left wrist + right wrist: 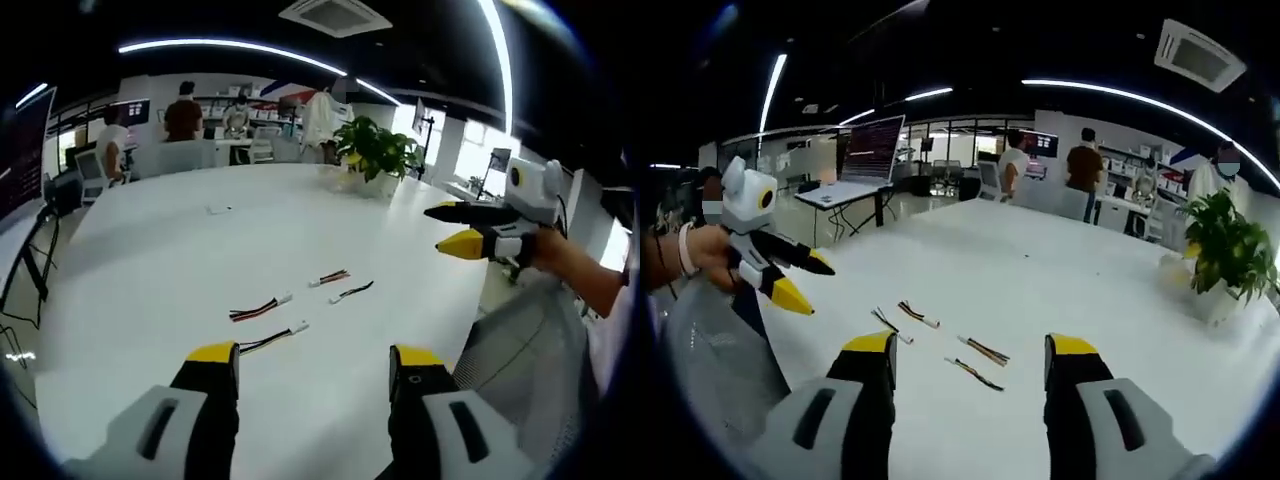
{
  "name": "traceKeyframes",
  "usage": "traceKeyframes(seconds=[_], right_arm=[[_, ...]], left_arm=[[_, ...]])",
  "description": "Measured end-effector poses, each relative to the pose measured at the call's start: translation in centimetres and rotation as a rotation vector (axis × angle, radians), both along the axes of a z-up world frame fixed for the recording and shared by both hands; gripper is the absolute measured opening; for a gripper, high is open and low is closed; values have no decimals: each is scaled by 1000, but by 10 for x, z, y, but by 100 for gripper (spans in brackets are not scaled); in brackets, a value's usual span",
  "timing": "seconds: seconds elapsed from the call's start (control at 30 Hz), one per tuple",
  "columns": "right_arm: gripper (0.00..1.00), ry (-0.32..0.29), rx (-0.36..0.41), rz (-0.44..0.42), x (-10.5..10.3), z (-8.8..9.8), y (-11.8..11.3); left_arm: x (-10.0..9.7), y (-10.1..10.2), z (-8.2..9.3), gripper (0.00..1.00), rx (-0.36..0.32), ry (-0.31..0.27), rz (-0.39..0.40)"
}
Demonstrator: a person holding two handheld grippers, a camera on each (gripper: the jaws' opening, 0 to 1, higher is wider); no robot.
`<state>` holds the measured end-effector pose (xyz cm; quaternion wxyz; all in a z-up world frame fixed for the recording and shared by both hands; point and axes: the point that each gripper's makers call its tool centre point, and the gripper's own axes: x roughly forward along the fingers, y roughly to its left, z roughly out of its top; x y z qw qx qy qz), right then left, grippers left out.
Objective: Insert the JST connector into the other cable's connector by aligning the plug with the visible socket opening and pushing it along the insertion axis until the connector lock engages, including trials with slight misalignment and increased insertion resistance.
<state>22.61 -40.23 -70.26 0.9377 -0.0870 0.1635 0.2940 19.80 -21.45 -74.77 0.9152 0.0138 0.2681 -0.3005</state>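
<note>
Risk lies mainly in the pickup: four short cables [262, 309] lie loose at the lower centre of the frame on the smooth white surface [150, 260], thin wire pigtails with tiny pale plastic housings that could skid or twist under a hard pinch. Left tongs [313, 365] and right tongs [969, 362] both gape released, holding nothing. Grabbed by limp wire, a plug would sag off-axis and jam.

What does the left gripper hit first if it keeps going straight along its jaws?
Probably the nearest cable, lying on the white table just ahead between the open left gripper's jaws. Depth and gripper height are unclear, so it might pass over it.
</note>
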Motion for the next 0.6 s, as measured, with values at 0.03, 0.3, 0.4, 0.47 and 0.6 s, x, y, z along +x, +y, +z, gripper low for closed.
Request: traceKeyframes(seconds=[0.03, 0.3, 0.4, 0.47, 0.6], right_arm=[[58, -4, -5, -3, 3, 3, -2], [56, -3, -62, 38, 12, 5, -5], [51, -6, -80, 92, 12, 4, 2], [48, -18, -94, 125, 14, 5, 7], [48, -23, -86, 156, 16, 9, 14]], left_arm=[[3, 1, 1, 58, 4, -6, -1], [10, -5, -1, 55, 15, -37, -57], [13, -6, 2, 54, 8, -41, -68], [16, -5, 3, 55, 12, -37, -70], [20, -2, 9, 54, 41, -49, -71]])
